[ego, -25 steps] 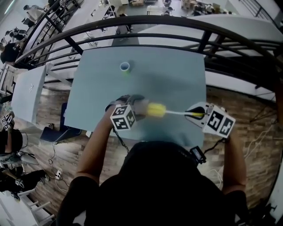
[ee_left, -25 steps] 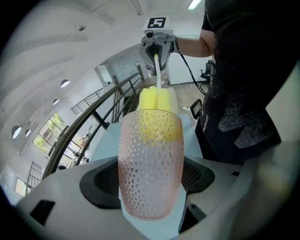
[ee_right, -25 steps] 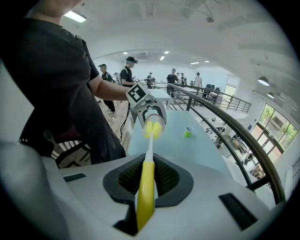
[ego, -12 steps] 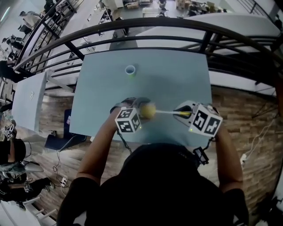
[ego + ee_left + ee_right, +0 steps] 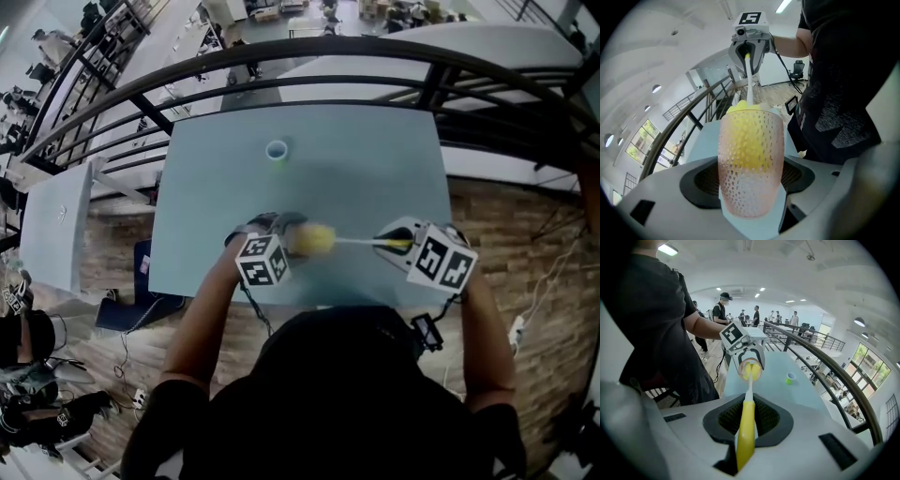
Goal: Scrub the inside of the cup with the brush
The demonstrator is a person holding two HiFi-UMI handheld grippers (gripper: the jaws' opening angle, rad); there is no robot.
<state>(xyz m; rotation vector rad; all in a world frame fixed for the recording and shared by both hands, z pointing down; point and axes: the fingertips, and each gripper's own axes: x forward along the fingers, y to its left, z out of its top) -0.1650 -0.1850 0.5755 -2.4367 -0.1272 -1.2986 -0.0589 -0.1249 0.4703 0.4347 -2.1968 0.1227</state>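
A clear dimpled cup (image 5: pixel 750 164) with a pinkish tint is clamped between the jaws of my left gripper (image 5: pixel 286 246), lying sideways with its mouth toward the right gripper. The brush's yellow sponge head (image 5: pixel 316 239) sits inside the cup (image 5: pixel 749 371). Its thin white shaft (image 5: pixel 354 241) runs to a yellow handle (image 5: pixel 746 434) held by my right gripper (image 5: pixel 405 245), which is shut on it. In the left gripper view the sponge head (image 5: pixel 750 136) fills the cup's upper half and the shaft (image 5: pixel 750 82) leads up to the right gripper (image 5: pixel 749 47).
A small green cup (image 5: pixel 277 150) with a blue rim stands at the far side of the light blue table (image 5: pixel 375 169). A black railing (image 5: pixel 309 52) curves behind the table. People stand far off in the hall (image 5: pixel 754 315).
Both grippers drifted slightly left with cup and brush still joined. The sponge head stays inside the cup, showing a bit more of it than half a second ago.
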